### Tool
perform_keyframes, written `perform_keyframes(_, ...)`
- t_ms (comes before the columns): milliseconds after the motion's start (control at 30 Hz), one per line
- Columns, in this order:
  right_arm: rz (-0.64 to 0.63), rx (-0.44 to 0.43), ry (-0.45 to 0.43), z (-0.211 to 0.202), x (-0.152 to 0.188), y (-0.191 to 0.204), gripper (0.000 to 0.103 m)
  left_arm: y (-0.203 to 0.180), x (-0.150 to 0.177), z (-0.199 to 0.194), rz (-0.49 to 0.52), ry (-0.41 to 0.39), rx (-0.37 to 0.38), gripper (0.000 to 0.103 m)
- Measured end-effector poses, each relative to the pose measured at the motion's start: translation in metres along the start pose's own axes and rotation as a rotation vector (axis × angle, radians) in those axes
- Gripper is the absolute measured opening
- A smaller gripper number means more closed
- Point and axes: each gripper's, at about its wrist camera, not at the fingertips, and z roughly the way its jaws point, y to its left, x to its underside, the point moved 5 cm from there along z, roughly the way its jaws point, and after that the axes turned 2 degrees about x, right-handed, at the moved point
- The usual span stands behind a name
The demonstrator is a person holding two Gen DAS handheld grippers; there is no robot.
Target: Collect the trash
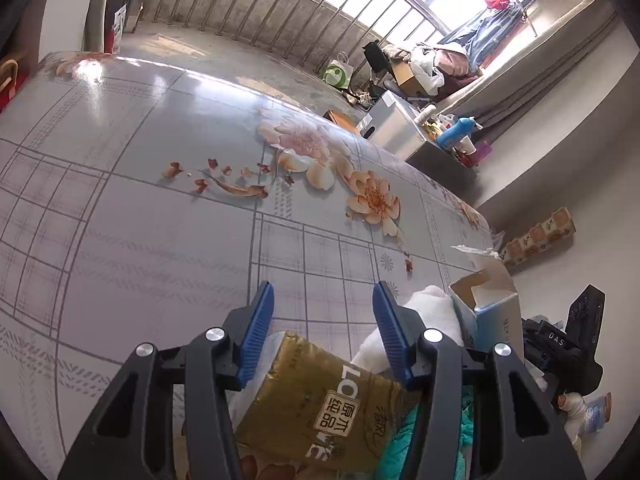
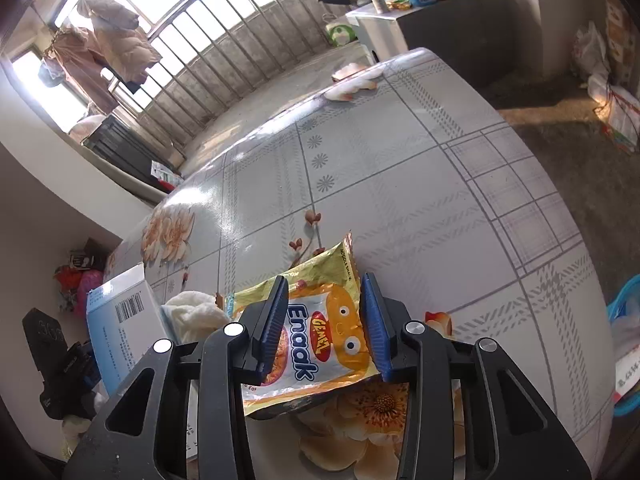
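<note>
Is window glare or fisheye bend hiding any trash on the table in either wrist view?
Left wrist: windows blown out, a glare patch on the far tablecloth, gold pack sharp. Right wrist: windows blown out too, sheen streaks mid-cloth, Enaak wrapper print crisp. Both bend strongly at the rim, with dark corners.

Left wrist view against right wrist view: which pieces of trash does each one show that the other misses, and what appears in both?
Only the left wrist view shows the gold tissue pack beneath the open left tongs, with teal fabric beside it.

Only the right wrist view shows the yellow Enaak snack wrapper between the open right tongs.

Both show the floral tablecloth, the light blue carton and the white crumpled wad beside it.
</note>
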Motion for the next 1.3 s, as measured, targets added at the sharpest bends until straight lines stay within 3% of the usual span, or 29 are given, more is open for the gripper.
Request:
perform_keyframes(100, -0.056, -0.053, 0.026, 0.008, 0.002, 0.019, 0.034, -0.016, -0.001, 0.015, 0.040, 0.018, 0.043, 0.050)
perform_keyframes(200, -0.128, -0.112, 0.075, 0.013, 0.011, 0.039, 0.023, -0.033, 0.005, 0.025, 0.079, 0.045, 0.088, 0.048)
perform_keyframes(333, -0.223, -0.117, 0.086, 0.010, 0.029, 0.057, 0.021, -0.049, 0.017, 0.031, 0.132, 0.074, 0.128, 0.045)
perform_keyframes(600, -0.228, -0.134, 0.119, -0.005, 0.057, 0.056, 0.011, -0.070, 0.047, 0.029, 0.188, 0.133, 0.176, 0.042)
perform_keyframes(1033, -0.236, -0.043, 0.112, -0.078, 0.146, 0.030, 0.009, -0.095, 0.139, -0.019, 0.263, 0.244, 0.253, 0.042)
perform_keyframes(1133, -0.247, 0.022, 0.071, -0.095, 0.158, 0.020, 0.008, -0.094, 0.148, -0.032, 0.271, 0.220, 0.238, 0.044)
perform_keyframes(1300, -0.153, 0.089, -0.013, -0.127, 0.159, -0.019, 0.008, -0.078, 0.141, -0.063, 0.273, 0.124, 0.163, 0.049)
